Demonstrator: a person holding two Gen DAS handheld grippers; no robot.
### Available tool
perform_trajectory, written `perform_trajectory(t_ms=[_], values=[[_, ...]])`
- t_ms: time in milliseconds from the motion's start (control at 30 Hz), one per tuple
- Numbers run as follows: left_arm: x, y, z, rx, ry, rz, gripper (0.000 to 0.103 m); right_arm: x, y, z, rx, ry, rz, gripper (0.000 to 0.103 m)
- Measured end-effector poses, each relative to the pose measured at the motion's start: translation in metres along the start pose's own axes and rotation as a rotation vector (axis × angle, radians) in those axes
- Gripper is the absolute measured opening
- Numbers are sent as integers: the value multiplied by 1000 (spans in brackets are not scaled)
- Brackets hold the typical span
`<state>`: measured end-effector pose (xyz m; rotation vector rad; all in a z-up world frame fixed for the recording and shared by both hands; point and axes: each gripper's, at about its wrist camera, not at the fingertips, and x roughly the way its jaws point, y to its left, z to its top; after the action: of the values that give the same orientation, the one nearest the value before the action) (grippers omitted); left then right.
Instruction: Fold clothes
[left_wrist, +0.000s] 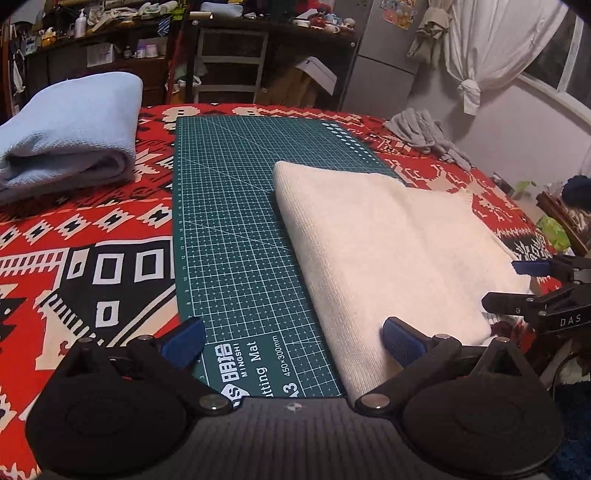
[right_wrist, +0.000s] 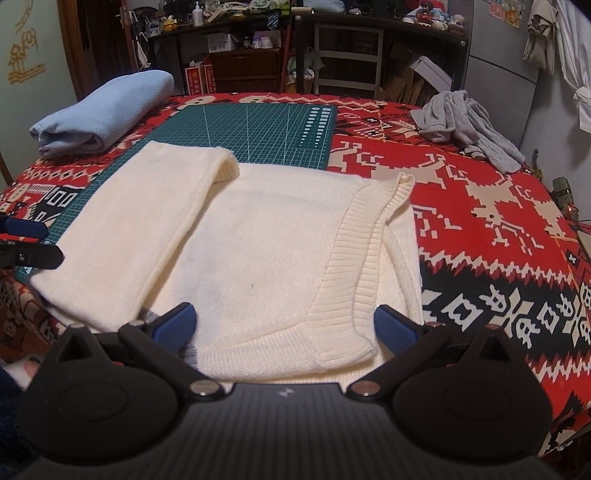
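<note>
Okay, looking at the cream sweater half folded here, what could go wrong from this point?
The cream sweater hangs past the table's near edge, so a pull toward the person may drag it off. The folded sleeve lies loose on top and could flop open when the body is lifted. The left gripper and right gripper, both open, sit close together and might bump.

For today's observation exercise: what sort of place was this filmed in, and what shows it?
Probably a lived-in room at home: a tall grey fridge with stickers, cluttered dark wooden shelves, and a knotted white window curtain behind the red patterned tablecloth.
</note>
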<state>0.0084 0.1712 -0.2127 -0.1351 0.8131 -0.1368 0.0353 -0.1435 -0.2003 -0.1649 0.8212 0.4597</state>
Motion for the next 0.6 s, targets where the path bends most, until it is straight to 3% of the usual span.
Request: perform_trajectory(t_ms=[33, 133, 233, 333, 400, 433, 500, 567, 600], values=[[0, 1, 2, -2, 11, -2, 103, 0, 0, 2, 3, 11, 4, 103], [-11, 6, 10, -57, 9, -31, 84, -9, -3, 9, 18, 12, 28, 101], [-33, 5, 19, -62, -63, -51, 85, -31, -5, 20, 20, -36, 83, 100], [-42, -3, 31, -4, -95, -108, 82, -46, 1, 36, -27, -71, 146, 87], [-41, -10, 40, 41, -93, -142, 75, -48, 11, 50, -82, -74, 167, 69], [-37, -13, 43, 62, -79, -153, 64, -45, 16, 56, -108, -66, 175, 62], [-24, -19, 50, 91, -55, -165, 35, -33, 27, 68, -125, -53, 202, 27], [-10, -21, 57, 74, -53, -165, 14, -15, 34, 78, -92, -46, 224, 18], [-4, -20, 61, 47, -61, -172, 9, -6, 36, 81, -53, -46, 238, 12]])
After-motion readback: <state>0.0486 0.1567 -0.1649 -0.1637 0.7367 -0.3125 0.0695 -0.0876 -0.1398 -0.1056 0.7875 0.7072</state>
